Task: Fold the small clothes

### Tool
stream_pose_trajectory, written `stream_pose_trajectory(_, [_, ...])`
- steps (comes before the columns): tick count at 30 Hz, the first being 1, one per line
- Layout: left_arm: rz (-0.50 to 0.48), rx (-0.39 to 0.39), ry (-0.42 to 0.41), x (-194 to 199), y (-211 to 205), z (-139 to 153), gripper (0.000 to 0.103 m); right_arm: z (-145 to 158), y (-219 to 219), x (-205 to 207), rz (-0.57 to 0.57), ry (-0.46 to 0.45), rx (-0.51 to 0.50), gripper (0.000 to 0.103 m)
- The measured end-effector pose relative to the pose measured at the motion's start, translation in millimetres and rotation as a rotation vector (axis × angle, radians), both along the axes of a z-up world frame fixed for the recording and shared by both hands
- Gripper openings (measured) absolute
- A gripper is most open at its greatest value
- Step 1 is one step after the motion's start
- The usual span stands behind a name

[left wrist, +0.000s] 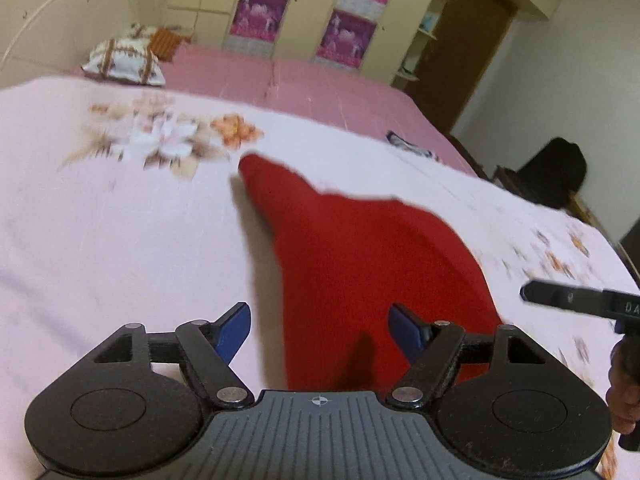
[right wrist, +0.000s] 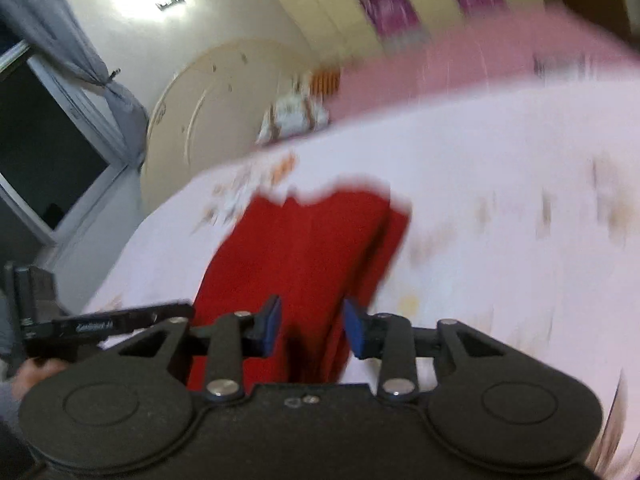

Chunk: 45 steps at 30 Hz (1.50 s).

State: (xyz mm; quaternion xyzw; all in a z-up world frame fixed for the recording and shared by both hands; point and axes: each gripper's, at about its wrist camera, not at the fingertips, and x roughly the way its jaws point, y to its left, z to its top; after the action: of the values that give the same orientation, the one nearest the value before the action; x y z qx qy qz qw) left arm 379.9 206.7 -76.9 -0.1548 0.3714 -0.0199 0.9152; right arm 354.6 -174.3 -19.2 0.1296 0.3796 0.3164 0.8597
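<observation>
A wide bed fills the room, spread with a pale pink sheet printed with brown and orange flower sprays. A red garment lies on the sheet, spread out with one corner tapering to a point. Farther back the cover is a deeper pink, and a patterned pillow rests there by the cream headboard.

a home bedroom: bed, pillow, wardrobe.

"DA" on right tongs
</observation>
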Motion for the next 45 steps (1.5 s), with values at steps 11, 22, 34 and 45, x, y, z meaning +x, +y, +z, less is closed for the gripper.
stream_pose_trajectory(11, [0.045, 0.038, 0.086, 53, -7, -18, 0.075, -48, -1, 103, -0.152, 0.171, 0.025, 0.038])
stream_pose_trajectory(22, [0.077, 0.09, 0.092, 65, -19, -19, 0.075, -60, -23, 102, -0.143, 0.118, 0.199, 0.008])
stream_pose_trajectory(34, [0.013, 0.235, 0.073, 26, -50, 2, 0.083, -11, 6, 38, -0.086, -0.129, -0.088, 0.023])
stream_pose_trajectory(45, [0.058, 0.209, -0.027, -98, -53, 57, 0.103, 34, 16, -43, -0.129, -0.147, -0.232, 0.048])
